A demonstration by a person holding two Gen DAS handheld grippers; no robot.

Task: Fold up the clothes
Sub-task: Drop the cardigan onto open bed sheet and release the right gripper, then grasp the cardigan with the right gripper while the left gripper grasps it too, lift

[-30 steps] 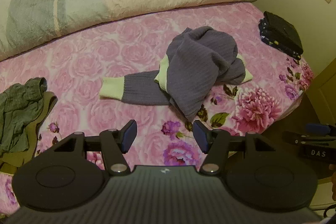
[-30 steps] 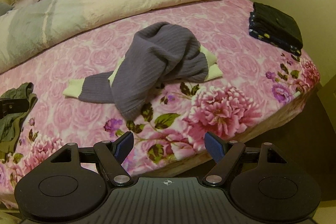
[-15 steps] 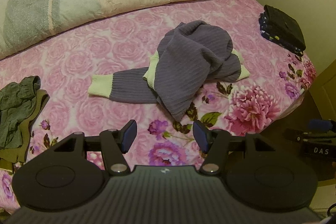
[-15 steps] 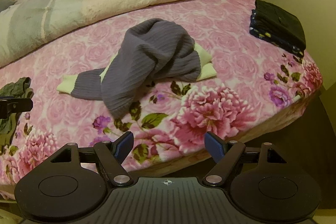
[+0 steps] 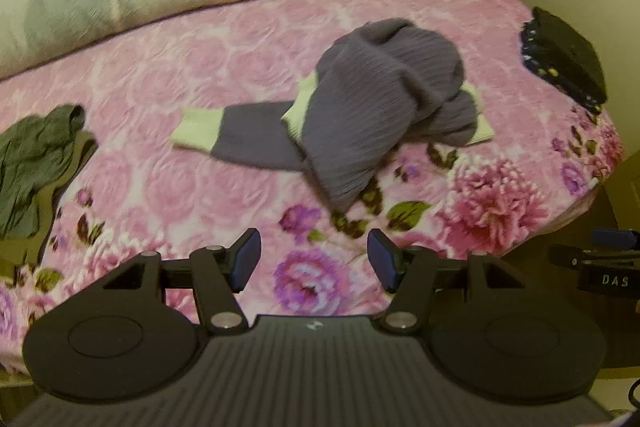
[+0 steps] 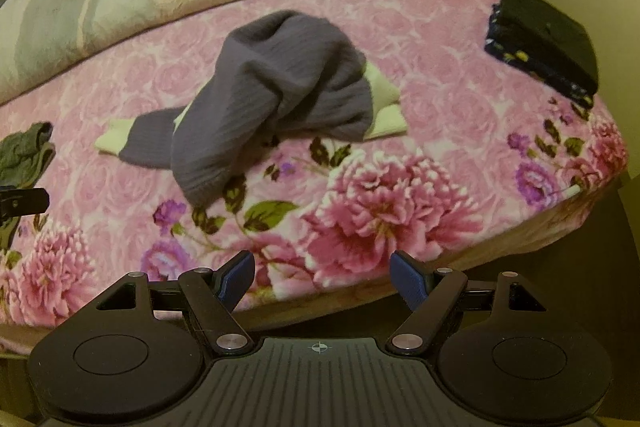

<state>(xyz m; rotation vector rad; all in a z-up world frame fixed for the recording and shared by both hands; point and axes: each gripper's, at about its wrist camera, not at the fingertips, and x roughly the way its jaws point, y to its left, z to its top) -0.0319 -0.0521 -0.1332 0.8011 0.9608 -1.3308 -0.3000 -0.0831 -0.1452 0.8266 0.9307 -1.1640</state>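
Bed (image 5: 192,67) nearer, sweater (image 5: 372,107) crumpled, both grippers empty

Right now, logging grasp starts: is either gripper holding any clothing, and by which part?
Nothing is held. The left gripper and right gripper are open, short of the crumpled purple sweater.
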